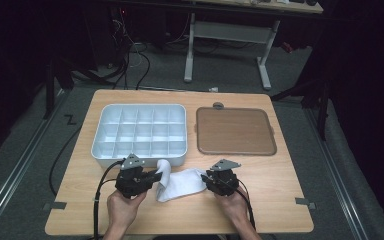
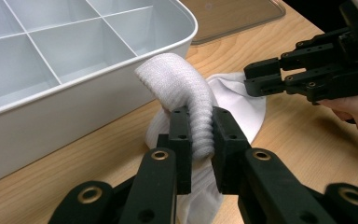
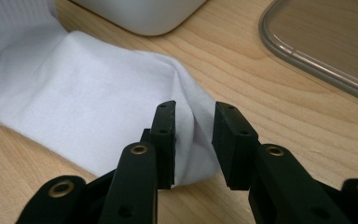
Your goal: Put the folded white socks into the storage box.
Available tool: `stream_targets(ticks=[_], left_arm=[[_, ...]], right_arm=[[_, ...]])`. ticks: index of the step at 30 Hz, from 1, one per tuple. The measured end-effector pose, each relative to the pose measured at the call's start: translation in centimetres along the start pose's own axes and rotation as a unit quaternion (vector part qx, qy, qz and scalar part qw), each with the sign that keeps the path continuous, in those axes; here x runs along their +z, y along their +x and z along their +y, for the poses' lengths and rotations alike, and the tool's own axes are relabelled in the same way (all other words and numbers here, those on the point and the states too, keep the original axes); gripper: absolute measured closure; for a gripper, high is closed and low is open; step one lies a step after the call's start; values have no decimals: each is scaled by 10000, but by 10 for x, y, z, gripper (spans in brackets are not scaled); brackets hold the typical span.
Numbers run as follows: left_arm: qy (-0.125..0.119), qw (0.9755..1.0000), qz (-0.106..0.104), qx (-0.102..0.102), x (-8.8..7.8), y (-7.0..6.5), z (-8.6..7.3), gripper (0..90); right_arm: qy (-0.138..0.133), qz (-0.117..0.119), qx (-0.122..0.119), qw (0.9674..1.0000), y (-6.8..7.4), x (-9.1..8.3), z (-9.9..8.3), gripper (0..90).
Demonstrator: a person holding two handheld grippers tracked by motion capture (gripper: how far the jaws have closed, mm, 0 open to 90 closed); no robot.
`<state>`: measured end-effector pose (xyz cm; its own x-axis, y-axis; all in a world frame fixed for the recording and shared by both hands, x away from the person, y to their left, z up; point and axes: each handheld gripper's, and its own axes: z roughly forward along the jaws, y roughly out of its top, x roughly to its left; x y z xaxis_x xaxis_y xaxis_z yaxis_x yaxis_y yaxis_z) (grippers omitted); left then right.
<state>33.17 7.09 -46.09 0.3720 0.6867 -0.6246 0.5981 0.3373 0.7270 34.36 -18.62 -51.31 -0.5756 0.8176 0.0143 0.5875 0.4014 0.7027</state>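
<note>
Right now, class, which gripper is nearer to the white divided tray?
Left. The left gripper, shut on the white sock's ribbed cuff, sits just in front of the tray. The right gripper is farther off, at the sock's other end, below the brown lid.

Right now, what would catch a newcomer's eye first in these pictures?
The white sock on the table's near edge, its ribbed cuff pinched in the left gripper. The right gripper stands open at its other end. Behind them lie a white divided tray and, to its right, a brown lid.
</note>
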Motion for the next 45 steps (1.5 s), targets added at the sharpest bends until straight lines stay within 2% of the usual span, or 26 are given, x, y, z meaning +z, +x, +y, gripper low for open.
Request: stream_targets(ticks=[6, 11, 15, 25, 35, 45], left_arm=[[45, 10000, -23, 61, 3, -3, -1, 802], [88, 9999, -54, 69, 7, -5, -3, 802], [123, 9998, -38, 154, 10, -8, -5, 802], [232, 9995, -82, 216, 15, -11, -9, 802], [350, 9990, -112, 236, 22, -15, -14, 802], [545, 9978, -191, 331, 37, -25, -25, 801]], right_arm=[[85, -9, 27, 10000, -3, 6, -3, 722], [148, 41, -50, 9999, -1, 8, -3, 801], [159, 67, -63, 9998, 0, 9, -3, 838], [170, 181, -89, 9997, 8, 8, -4, 851], [147, 340, -101, 9993, 27, 11, -3, 850], [156, 377, -132, 9991, 30, 12, -2, 848]])
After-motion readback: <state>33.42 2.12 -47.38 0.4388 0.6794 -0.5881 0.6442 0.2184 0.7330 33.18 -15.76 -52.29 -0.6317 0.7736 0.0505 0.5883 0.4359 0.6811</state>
